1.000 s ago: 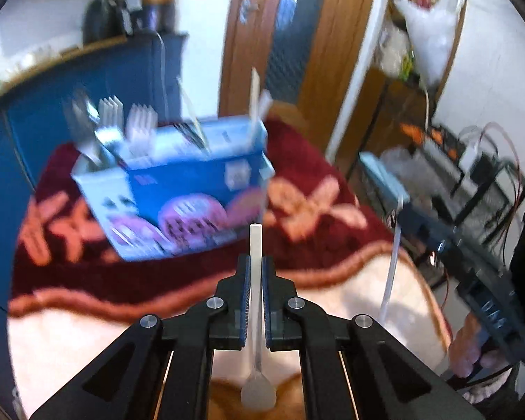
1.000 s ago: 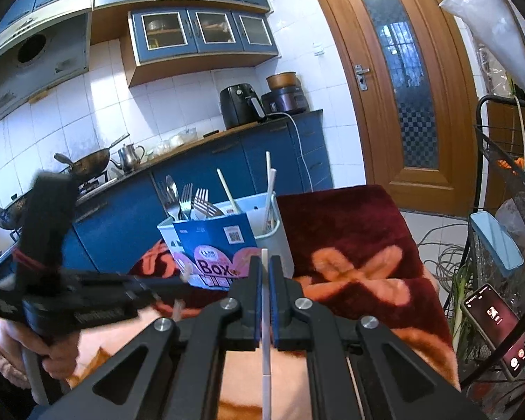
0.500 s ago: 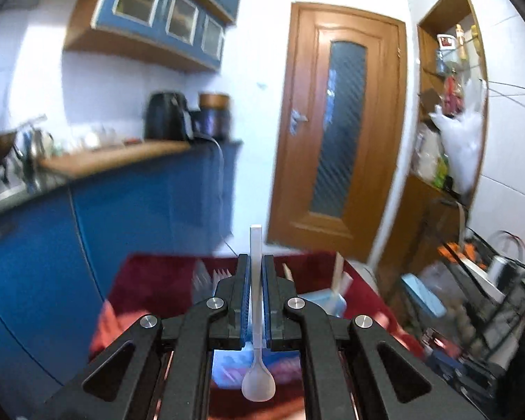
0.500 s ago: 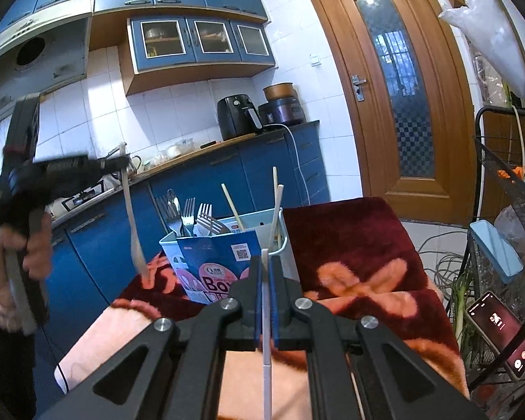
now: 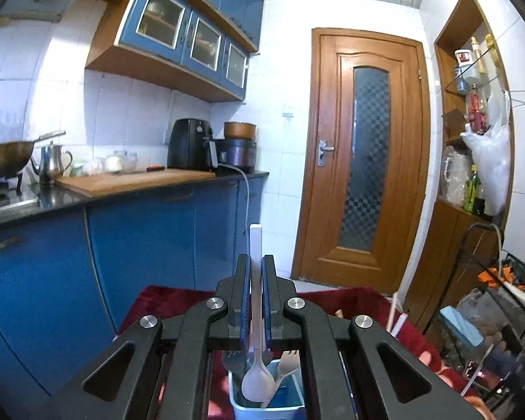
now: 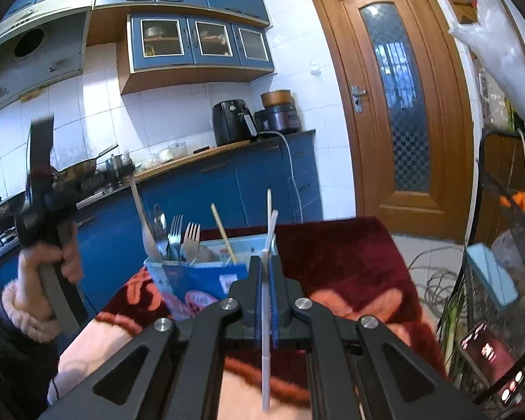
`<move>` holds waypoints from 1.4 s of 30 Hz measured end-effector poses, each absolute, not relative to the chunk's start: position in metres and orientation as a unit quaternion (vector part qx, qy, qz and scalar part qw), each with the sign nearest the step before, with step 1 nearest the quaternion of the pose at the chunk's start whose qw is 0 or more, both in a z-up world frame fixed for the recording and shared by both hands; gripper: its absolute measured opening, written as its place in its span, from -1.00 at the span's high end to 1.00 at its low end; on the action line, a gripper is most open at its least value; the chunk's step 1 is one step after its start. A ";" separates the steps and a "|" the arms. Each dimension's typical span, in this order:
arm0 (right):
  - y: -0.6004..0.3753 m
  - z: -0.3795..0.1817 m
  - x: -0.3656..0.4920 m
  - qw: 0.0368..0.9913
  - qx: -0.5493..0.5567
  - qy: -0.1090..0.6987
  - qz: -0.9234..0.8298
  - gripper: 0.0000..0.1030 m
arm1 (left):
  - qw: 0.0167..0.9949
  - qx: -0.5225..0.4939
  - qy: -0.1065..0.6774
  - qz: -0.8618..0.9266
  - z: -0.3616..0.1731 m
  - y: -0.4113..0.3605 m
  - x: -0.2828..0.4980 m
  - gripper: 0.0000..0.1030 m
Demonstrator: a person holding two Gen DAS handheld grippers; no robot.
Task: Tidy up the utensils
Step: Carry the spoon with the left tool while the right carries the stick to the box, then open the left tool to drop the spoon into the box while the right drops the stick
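A white plastic spoon [image 5: 256,318] hangs bowl down, and my left gripper [image 5: 256,270] is shut on its handle. The bowl hangs over the open top of the blue utensil box [image 5: 267,408]. In the right wrist view the spoon [image 6: 141,217] dips into the left end of the box [image 6: 192,281], beside metal forks [image 6: 178,236]. The left gripper [image 6: 127,171] above it is blurred, held by a hand in a pink cuff. My right gripper [image 6: 266,262] is shut on a thin white stick [image 6: 265,367], just in front of the box.
The box stands on a table under a dark red flowered blanket [image 6: 336,255]. Chopsticks [image 6: 224,232] and a white stick [image 6: 271,224] stand in it. Blue kitchen cabinets [image 5: 150,238] run along the left, a wooden door [image 5: 364,161] behind. A wire rack [image 6: 500,280] with a phone [image 6: 490,353] is at right.
The left gripper rose and tipped up from looking down at the box to nearly level, carrying the spoon over the box's left end. The right gripper edged up toward the box.
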State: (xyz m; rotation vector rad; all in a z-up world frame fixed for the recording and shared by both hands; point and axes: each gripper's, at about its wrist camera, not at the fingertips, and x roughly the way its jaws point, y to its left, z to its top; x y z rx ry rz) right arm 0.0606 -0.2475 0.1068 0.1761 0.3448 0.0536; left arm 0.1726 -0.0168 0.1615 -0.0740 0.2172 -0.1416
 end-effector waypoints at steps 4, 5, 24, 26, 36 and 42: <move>-0.247 0.122 0.075 0.984 0.078 0.156 0.018 0.90 | 0.988 -0.056 0.121 -0.079 0.141 -0.012 0.178 0.88; -0.248 0.128 0.079 0.986 0.076 0.148 0.015 0.90 | 0.987 -0.060 0.124 -0.082 0.137 -0.011 0.179 0.88; -0.222 0.131 0.142 0.991 0.036 0.128 0.009 0.90 | 0.978 -0.068 0.158 -0.115 0.094 -0.019 0.189 0.88; -0.223 0.121 0.145 0.988 0.043 0.144 0.020 0.90 | 0.978 -0.069 0.159 -0.117 0.094 -0.019 0.187 0.88; -0.231 0.099 0.144 0.977 0.089 0.186 0.052 0.64 | 0.971 -0.072 0.195 -0.122 0.093 -0.024 0.183 0.66; -0.233 0.109 0.125 0.978 0.100 0.176 0.055 0.57 | 0.970 -0.068 0.198 -0.124 0.102 -0.024 0.163 0.64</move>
